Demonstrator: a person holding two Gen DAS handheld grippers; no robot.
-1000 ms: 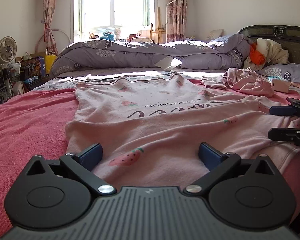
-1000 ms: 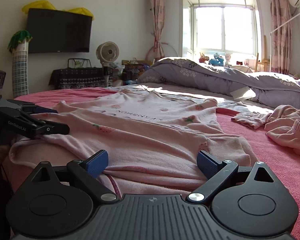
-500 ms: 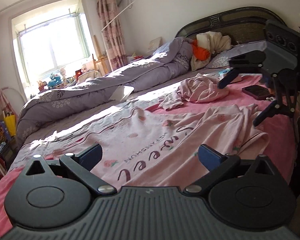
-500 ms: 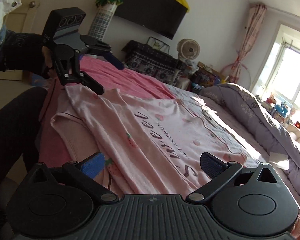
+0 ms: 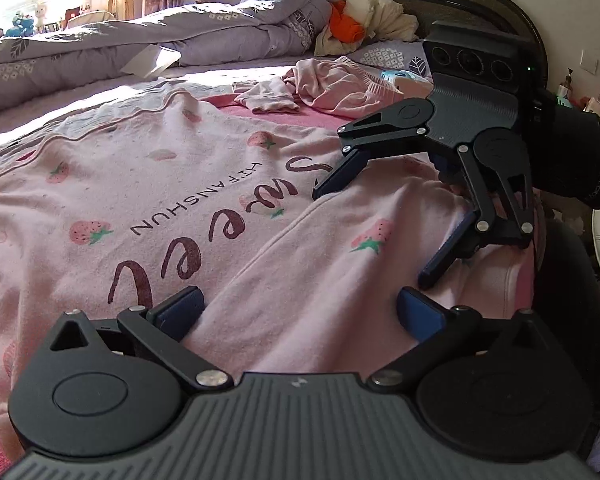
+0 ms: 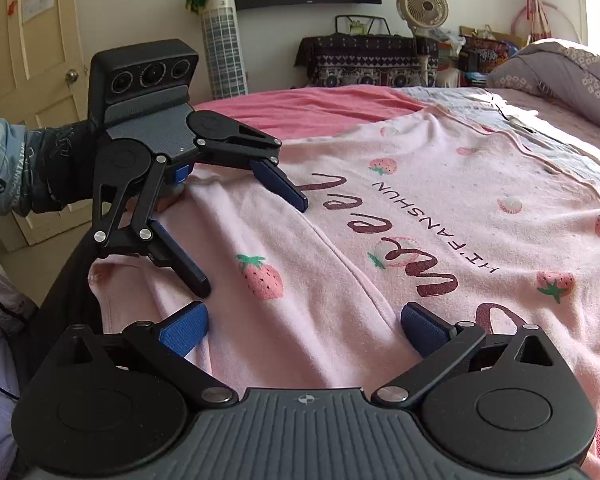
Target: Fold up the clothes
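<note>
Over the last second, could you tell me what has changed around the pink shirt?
Both grippers swung to face each other across the folded-in sleeve of the pink shirt. The right gripper and the left gripper now hover open just above it; neither took hold of anything. The shirt stayed flat on the bed, and the crumpled pink garment beyond was untouched.

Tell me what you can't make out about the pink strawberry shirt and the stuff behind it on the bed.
- Pink shirt: near hem hidden in both wrist views by each camera's own gripper body.
- Its sleeve end by the bed edge: covered by the right gripper in the left view.
- Crumpled pink garment: type unclear.
- Windowsill toys: too small, washed out.
</note>
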